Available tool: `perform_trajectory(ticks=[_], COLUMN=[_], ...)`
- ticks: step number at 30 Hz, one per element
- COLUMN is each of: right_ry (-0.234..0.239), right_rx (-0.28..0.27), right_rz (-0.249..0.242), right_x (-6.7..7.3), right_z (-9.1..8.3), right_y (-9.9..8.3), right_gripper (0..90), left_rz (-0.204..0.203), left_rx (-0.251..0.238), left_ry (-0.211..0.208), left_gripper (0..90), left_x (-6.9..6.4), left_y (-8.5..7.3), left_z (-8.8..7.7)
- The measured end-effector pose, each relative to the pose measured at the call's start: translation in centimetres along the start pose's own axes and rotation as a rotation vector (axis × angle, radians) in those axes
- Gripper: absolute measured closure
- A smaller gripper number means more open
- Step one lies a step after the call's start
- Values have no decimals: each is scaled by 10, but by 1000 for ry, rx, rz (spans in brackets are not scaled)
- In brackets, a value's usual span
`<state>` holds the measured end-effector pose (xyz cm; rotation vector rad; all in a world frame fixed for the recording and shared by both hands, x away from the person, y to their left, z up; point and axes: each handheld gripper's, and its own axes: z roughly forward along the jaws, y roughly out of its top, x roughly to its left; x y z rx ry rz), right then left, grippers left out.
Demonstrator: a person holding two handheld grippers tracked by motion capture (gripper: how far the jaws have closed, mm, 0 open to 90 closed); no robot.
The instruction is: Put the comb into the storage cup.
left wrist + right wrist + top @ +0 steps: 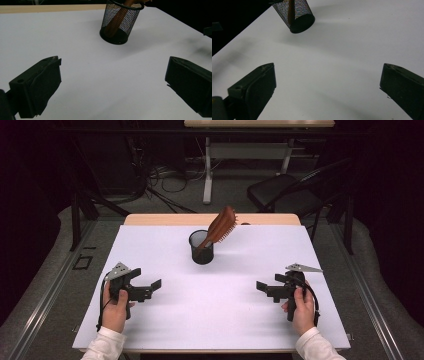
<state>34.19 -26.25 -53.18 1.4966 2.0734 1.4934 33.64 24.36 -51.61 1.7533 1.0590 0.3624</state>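
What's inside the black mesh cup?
A wooden hairbrush stands handle-down in the mesh cup, leaning right, bristles outside. The handle's tip at the cup's bottom is hard to see.

A lab or recording studio is suggested: black curtains are hung at the frame's edges, cables are strewn upper left, and a desk and chair are placed behind.

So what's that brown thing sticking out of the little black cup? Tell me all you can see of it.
It is a hairbrush, brown and wooden-looking, standing handle-down in the black mesh cup near the far middle of the white table. It leans to the right, its oval head well above the rim, pale bristles facing right and down. The handle shows through the mesh in both gripper views. Only the cup touches it; both grippers are far off.
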Motion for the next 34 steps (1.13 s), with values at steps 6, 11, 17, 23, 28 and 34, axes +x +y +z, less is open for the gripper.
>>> perform_trajectory(ticks=[6,11,17,23,28,34], right_ry=[1,-1,0,-2,-5,-14], right_rx=[1,-3,-5,3,-9,-14], right_rz=[0,-6,-7,-10,-13,-16], right_x=[-1,0,0,0,-1,-2], right_z=[0,0,2,1,-1,-2], right_y=[-2,-3,-5,-7,-7,-6], right_gripper=[6,8,15,18,19,27], left_rz=[-2,-3,-6,-6,-11,-15], left_rx=[3,3,3,4,4,-1], left_ry=[4,2,6,5,9,9], left_gripper=[4,4,4,4,4,4], left_x=[0,1,1,1,3,4], left_y=[-2,-3,-3,-4,-4,-2], left_z=[0,0,0,0,0,-1])
